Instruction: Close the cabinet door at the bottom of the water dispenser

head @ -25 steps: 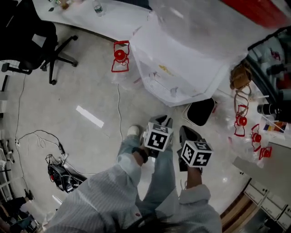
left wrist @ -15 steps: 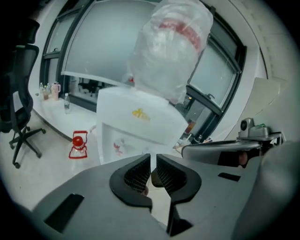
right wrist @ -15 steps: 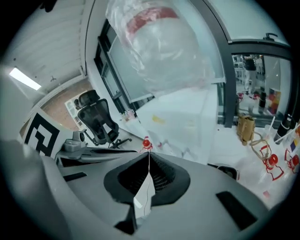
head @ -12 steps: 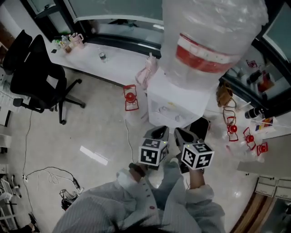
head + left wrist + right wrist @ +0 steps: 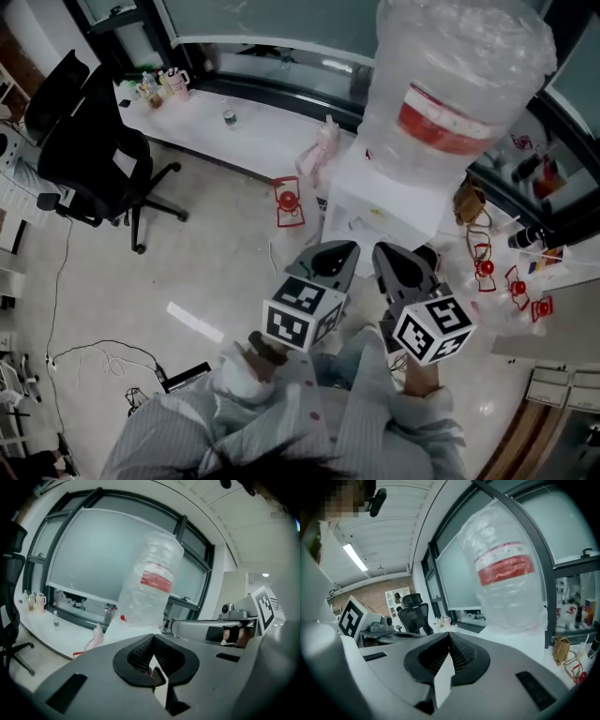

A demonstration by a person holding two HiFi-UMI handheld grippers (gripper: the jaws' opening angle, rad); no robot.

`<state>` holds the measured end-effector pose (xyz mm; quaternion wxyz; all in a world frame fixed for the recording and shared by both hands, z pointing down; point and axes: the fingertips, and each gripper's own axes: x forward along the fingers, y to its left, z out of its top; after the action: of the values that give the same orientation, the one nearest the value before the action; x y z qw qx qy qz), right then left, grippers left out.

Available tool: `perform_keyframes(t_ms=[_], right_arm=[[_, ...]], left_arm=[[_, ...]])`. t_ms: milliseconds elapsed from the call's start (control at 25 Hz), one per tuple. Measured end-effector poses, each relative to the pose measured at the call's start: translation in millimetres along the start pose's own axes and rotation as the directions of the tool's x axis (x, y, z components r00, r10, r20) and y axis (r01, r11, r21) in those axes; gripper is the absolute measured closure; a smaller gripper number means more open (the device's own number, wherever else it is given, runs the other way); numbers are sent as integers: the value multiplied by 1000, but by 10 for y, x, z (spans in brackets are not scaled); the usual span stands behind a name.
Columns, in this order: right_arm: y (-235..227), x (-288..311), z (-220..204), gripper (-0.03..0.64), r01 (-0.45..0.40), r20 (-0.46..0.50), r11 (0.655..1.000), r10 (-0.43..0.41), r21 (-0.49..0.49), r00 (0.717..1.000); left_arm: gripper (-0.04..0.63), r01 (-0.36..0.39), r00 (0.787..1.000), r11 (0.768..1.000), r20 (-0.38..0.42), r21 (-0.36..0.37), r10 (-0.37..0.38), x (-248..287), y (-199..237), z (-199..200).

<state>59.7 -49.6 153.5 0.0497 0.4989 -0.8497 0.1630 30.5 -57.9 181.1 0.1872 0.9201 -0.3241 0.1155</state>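
The white water dispenser (image 5: 389,202) stands by the window with a large plastic-wrapped bottle (image 5: 459,80) with a red label on top. That bottle (image 5: 150,581) (image 5: 508,581) fills the middle of both gripper views. The dispenser's bottom cabinet door is hidden in every view. My left gripper (image 5: 333,251) (image 5: 152,639) and right gripper (image 5: 394,253) (image 5: 450,637) are held side by side in front of the dispenser, raised and pointing at it, touching nothing. The left jaws have just been closing and now meet with nothing between them. The right jaws also meet, empty.
A black office chair (image 5: 94,155) stands at the left, near a white desk (image 5: 248,136) with small bottles. A red wire holder (image 5: 289,202) lies on the floor left of the dispenser, with more (image 5: 516,286) and a brown bag (image 5: 469,199) at its right. Cables (image 5: 94,366) trail at lower left.
Both grippers have risen together and tilted up towards the dispenser. The head view has lifted from the floor, so the whole bottle and the desk now show.
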Motion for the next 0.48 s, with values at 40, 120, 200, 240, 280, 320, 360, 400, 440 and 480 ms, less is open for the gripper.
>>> perform_keyframes(t_ms=[40, 120, 200, 240, 280, 320, 360, 400, 440, 480], right_arm=[[57, -18, 42, 603, -4, 12, 1000, 4, -6, 1000], [154, -48, 106, 603, -11, 29, 1000, 12, -12, 1000], [217, -75, 167, 603, -14, 42, 1000, 15, -21, 999], [235, -86, 197, 603, -13, 49, 1000, 14, -25, 999], [247, -95, 222, 603, -11, 54, 1000, 13, -29, 998], [257, -103, 239, 603, -10, 57, 999, 12, -30, 998], [265, -109, 251, 603, -11, 59, 999, 13, -30, 998], [273, -112, 258, 603, -14, 60, 999, 16, -30, 998], [280, -113, 265, 603, -17, 60, 999, 19, -30, 998], [285, -112, 272, 603, -20, 60, 999, 22, -32, 998]], left_arm=[[586, 8, 1000, 1000, 13, 18, -9, -54, -29, 54], [586, 19, 999, 999, 44, 48, -21, -145, -80, 166], [586, 25, 997, 997, 68, 71, -30, -215, -118, 276], [586, 27, 997, 996, 76, 84, -33, -245, -132, 328], [586, 29, 996, 995, 82, 98, -37, -272, -145, 371], [586, 31, 995, 994, 87, 107, -40, -297, -154, 401], [586, 31, 995, 993, 90, 111, -41, -318, -157, 419], [586, 30, 995, 993, 92, 110, -40, -334, -155, 427], [586, 27, 995, 994, 94, 108, -38, -343, -147, 430], [586, 24, 995, 994, 97, 109, -34, -348, -139, 435]])
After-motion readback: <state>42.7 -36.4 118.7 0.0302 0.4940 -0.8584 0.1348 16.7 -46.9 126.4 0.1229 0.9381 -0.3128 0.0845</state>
